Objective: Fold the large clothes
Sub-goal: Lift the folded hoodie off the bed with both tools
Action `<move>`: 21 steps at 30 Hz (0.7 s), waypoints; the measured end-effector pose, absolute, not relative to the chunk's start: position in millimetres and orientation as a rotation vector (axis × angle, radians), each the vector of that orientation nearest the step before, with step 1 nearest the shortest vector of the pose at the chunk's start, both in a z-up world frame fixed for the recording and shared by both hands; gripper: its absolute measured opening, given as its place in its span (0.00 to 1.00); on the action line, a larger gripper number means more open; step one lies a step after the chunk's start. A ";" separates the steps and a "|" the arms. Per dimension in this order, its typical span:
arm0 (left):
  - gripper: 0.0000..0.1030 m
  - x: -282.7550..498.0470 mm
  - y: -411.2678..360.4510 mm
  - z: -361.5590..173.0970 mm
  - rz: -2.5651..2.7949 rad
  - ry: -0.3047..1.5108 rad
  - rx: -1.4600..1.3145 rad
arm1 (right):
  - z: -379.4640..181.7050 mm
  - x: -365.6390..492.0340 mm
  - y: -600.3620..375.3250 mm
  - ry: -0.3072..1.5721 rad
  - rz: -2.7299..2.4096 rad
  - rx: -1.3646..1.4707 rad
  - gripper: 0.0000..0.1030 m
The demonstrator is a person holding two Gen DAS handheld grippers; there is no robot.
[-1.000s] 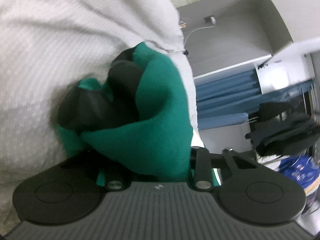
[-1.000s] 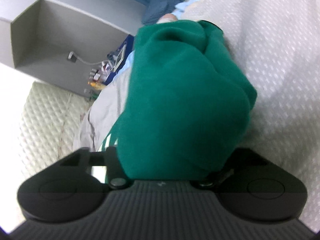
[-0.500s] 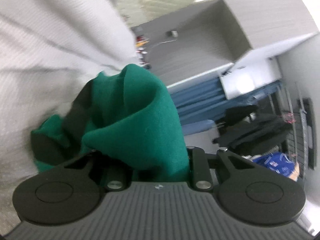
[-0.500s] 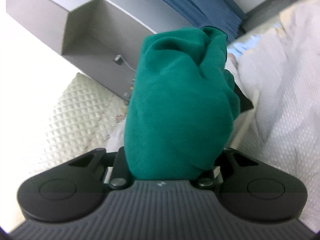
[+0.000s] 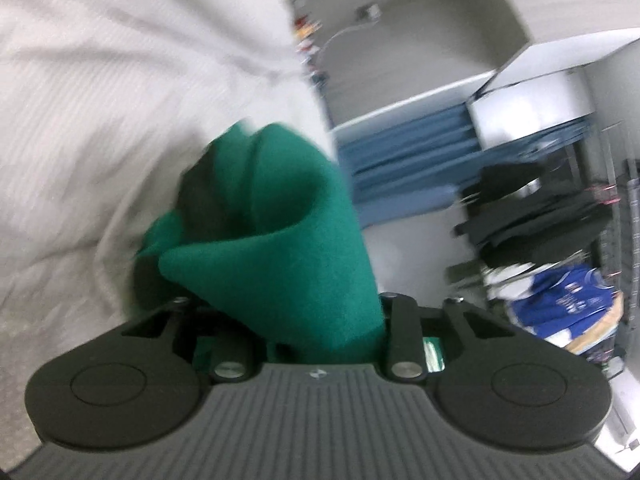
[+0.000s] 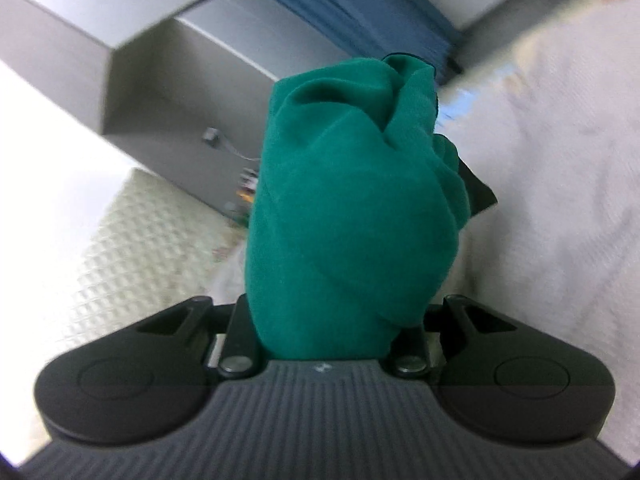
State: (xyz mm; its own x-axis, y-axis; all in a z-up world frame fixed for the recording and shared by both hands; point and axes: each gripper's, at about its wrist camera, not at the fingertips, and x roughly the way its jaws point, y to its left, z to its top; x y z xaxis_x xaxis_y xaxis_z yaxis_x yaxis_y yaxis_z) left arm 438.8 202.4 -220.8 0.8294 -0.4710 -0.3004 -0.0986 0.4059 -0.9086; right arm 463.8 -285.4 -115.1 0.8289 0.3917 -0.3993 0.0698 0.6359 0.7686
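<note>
While left tongs [image 5: 280,280] ease open around bunched green garment [image 5: 288,256], right tongs [image 6: 340,240] clamp another green wad [image 6: 344,216]; white bedsheet [image 5: 100,100] behind.

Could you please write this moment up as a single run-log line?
step: lifting garment | left hand-held gripper: jaws opening, green garment bunched between them | right hand-held gripper: clamped on green garment | below: white bedding
</note>
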 end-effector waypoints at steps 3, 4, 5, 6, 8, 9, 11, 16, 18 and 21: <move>0.49 440.2 200.4 -233.2 -0.254 0.607 -1.157 | -131.9 473.5 -293.7 0.614 0.155 0.948 0.30; 0.52 440.6 200.7 -233.2 -0.257 0.613 -1.152 | -134.1 476.4 -295.1 0.622 0.152 0.967 0.30; 0.54 438.9 201.7 -231.2 -0.259 0.622 -1.141 | -134.8 479.6 -297.8 0.630 0.153 0.972 0.30; 0.58 439.6 203.2 -230.2 -0.258 0.633 -1.134 | -135.5 481.5 -296.7 0.635 0.154 0.969 0.30; 0.61 433.3 209.1 -230.1 -0.255 0.665 -1.151 | -138.7 484.4 -298.4 0.644 0.147 0.976 0.30; 0.63 430.0 212.1 -231.3 -0.252 0.684 -1.171 | -140.0 479.6 -299.2 0.649 0.143 0.984 0.31; 0.67 422.8 216.1 -231.9 -0.245 0.706 -1.190 | -142.9 481.3 -301.2 0.660 0.129 1.006 0.31; 0.79 406.3 218.4 -226.2 -0.168 0.703 -1.137 | -143.6 494.3 -299.5 0.680 0.113 1.029 0.31; 0.79 407.4 215.4 -226.1 -0.154 0.721 -1.133 | -145.1 494.3 -298.6 0.684 0.110 1.041 0.31; 0.80 404.3 208.2 -221.4 -0.151 0.716 -1.148 | -144.2 499.8 -296.8 0.695 0.107 1.053 0.31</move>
State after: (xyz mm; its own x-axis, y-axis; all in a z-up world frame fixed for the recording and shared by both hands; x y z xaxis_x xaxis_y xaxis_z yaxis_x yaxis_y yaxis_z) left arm 404.3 208.2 -221.4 0.7710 -0.4598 -0.4407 -0.2434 0.4266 -0.8710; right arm 499.8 -296.8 -144.2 0.7841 0.3999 -0.4746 0.2392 0.5109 0.8257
